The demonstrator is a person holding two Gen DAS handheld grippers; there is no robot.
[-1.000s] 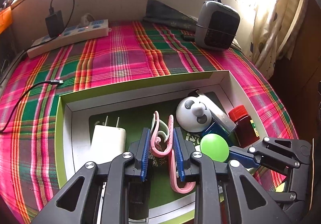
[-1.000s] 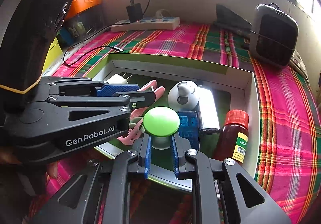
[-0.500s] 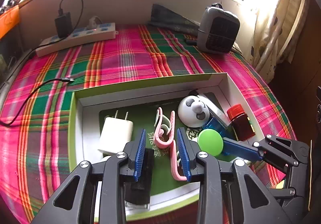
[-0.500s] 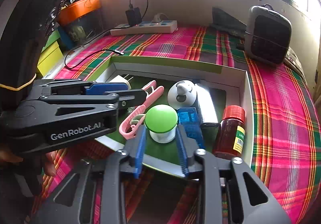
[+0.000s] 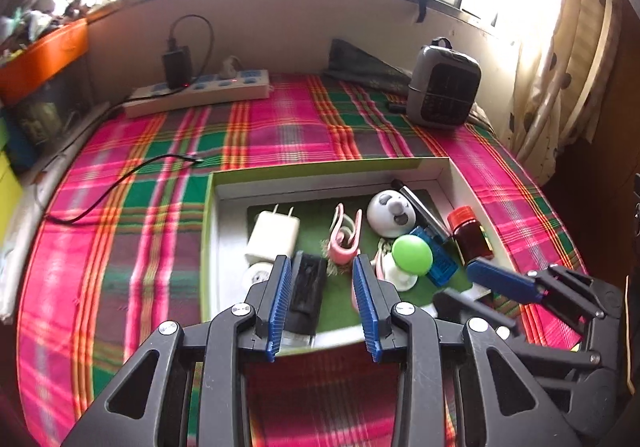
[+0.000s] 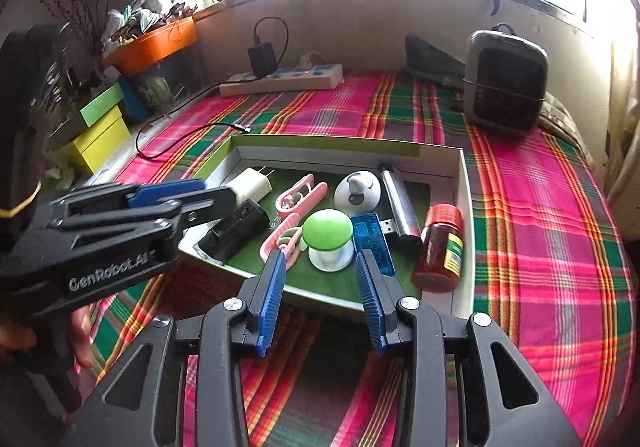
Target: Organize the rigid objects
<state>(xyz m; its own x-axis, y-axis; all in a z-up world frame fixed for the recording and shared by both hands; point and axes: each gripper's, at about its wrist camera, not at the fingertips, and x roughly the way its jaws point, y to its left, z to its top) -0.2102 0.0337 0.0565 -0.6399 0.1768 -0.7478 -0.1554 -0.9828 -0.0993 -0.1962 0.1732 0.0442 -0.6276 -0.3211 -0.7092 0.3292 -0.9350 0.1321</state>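
A green-rimmed white box [image 5: 320, 171] [image 6: 320, 145] lies on the plaid cloth. It holds a white plug adapter [image 5: 272, 231], a black charger [image 5: 306, 283], pink clips [image 5: 344, 235], a panda-faced round gadget [image 5: 386, 209], a silver tube [image 6: 400, 207], a blue USB stick [image 6: 370, 237], a red-capped bottle [image 6: 440, 247] and a green mushroom lamp [image 6: 328, 231]. My left gripper [image 5: 320, 267] [image 6: 212, 195] hangs open over the box's near edge, gripping nothing. My right gripper [image 6: 320, 261] [image 5: 480, 275] is opening; the lamp stands just beyond its tips, free of the pads.
A power strip [image 5: 196, 95] with a black plug and a loose cable [image 5: 120, 183] lie at the back left. A grey heater [image 5: 442, 87] stands at the back right. Yellow-green boxes [image 6: 100, 135] and an orange tray [image 6: 152, 43] line the left edge. A hand [image 6: 80, 327] holds the left gripper.
The left gripper let go of a pink clip and the right let go of the green lamp. Both opened and drew back and up from the box.
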